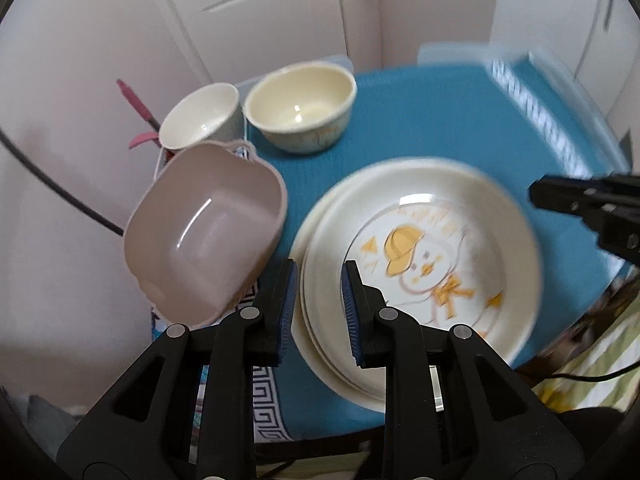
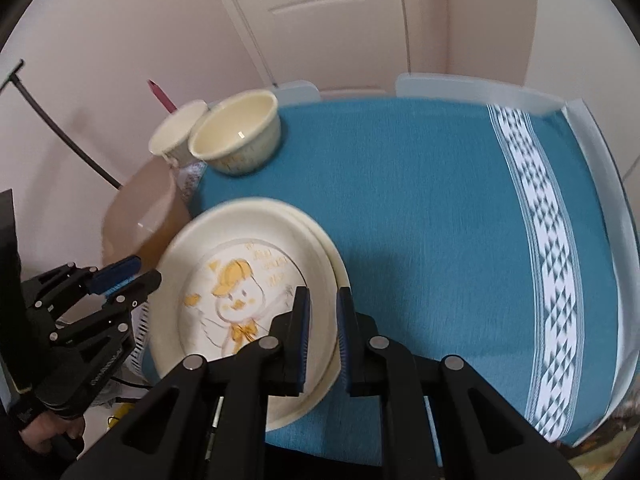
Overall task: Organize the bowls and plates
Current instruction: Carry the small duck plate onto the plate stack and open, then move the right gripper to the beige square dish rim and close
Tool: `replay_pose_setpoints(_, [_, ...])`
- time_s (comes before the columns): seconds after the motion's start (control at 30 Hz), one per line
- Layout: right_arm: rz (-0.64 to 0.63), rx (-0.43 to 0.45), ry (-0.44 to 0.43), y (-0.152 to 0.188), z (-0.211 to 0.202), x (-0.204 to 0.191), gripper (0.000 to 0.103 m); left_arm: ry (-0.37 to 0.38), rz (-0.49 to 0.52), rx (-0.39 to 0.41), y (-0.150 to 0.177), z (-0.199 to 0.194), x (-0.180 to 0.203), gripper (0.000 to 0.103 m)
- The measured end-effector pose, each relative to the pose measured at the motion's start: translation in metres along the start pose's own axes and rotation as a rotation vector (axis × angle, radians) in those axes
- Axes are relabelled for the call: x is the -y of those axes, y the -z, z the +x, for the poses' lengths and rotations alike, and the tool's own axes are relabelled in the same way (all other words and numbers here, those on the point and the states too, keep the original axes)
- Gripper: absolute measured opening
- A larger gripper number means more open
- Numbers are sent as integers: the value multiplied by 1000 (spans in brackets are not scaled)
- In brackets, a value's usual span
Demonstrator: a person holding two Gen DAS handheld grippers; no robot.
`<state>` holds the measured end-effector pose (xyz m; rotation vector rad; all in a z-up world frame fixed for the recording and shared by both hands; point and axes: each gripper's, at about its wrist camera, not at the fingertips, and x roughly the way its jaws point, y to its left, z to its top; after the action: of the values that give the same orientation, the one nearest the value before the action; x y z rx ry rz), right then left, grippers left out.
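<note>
A stack of cream plates (image 1: 420, 272), the top one printed with a yellow-capped duck, lies on the blue cloth (image 1: 420, 120). My left gripper (image 1: 318, 304) is open at the stack's near left rim, empty. The stack also shows in the right wrist view (image 2: 248, 280). My right gripper (image 2: 323, 320) is open, its jaws straddling the stack's right rim without pinching it. A pink handled bowl (image 1: 208, 236) sits left of the plates. A cream bowl (image 1: 300, 108) and a white cup (image 1: 200, 116) stand behind it.
The blue cloth (image 2: 420, 208) has a white patterned stripe (image 2: 548, 260) on the right. Clear plastic guards (image 2: 472, 88) line the table's far and right edges. A door and pink walls stand behind. A black cable (image 1: 52, 184) runs at left.
</note>
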<state>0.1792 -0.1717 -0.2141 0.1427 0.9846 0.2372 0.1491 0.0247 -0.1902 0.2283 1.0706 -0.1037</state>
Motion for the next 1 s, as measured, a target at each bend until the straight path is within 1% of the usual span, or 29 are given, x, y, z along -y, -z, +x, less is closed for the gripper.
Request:
replay_pose_setpoints(0.1, [-33,20,-55,-16,-11,-1,12,1,-102,38,-6,-20,-15,21])
replay_pose_setpoints(0.13, [-49,27,-63,-21,-15,-2,16,4,-148,58,-8,-28,-22,22])
replay_pose_setpoints(0.17, [-70,34,-69,-27,-18,-4,26,2,-185,70,-8,-34,-27,24])
replay_pose_setpoints(0.2, [-97,46,-80,-33,-23,-7,33,0,-210,74,-9,-38,-31,38])
replay_pose_setpoints(0.23, [-117,60,-93,-38,-27,-10,54,-5,-244,78,-11,-42,-36,71])
replay_pose_setpoints(0.27, [-130,69,-107,-43,-30,-11,73,-24,-292,97,-11,-48,-42,89])
replay_pose_setpoints(0.3, [-147,79,-134,-49,-33,-14,80,-39,-320,122,-12,-54,-46,103])
replay_pose_setpoints(0.33, [-164,87,-158,-54,-35,-16,84,-56,-361,166,-10,-63,-51,103])
replay_pose_setpoints(0.37, [-184,93,-177,-60,-37,-19,85,-64,-386,172,-10,-67,-54,103])
replay_pose_setpoints(0.43, [-231,89,-212,-70,-36,-26,85,-91,-438,151,-9,-68,-64,103])
replay_pose_setpoints(0.47, [-253,87,-232,-75,-34,-30,89,-98,-469,144,-6,-68,-69,103])
replay_pose_setpoints(0.5, [-278,72,-261,-81,-30,-36,91,-94,-493,142,-4,-68,-75,103])
replay_pose_setpoints(0.6, [-351,-37,-318,-93,-9,-53,91,-74,-603,127,11,-62,-100,103])
replay_pose_setpoints(0.67, [-416,-59,-298,-98,6,-73,91,-61,-658,115,19,-54,-115,103])
replay_pose_setpoints(0.77, [-460,-94,-254,-100,26,-94,91,-23,-746,84,32,-35,-136,103])
replay_pose_setpoints(0.87, [-487,-166,-300,-102,57,-113,91,10,-795,47,41,-9,-147,101])
replay_pose_setpoints(0.97, [-490,-219,-310,-104,87,-129,91,46,-820,10,45,17,-154,93])
replay_pose_setpoints(1.0, [-490,-237,-309,-106,98,-133,90,53,-820,-5,45,25,-155,88])
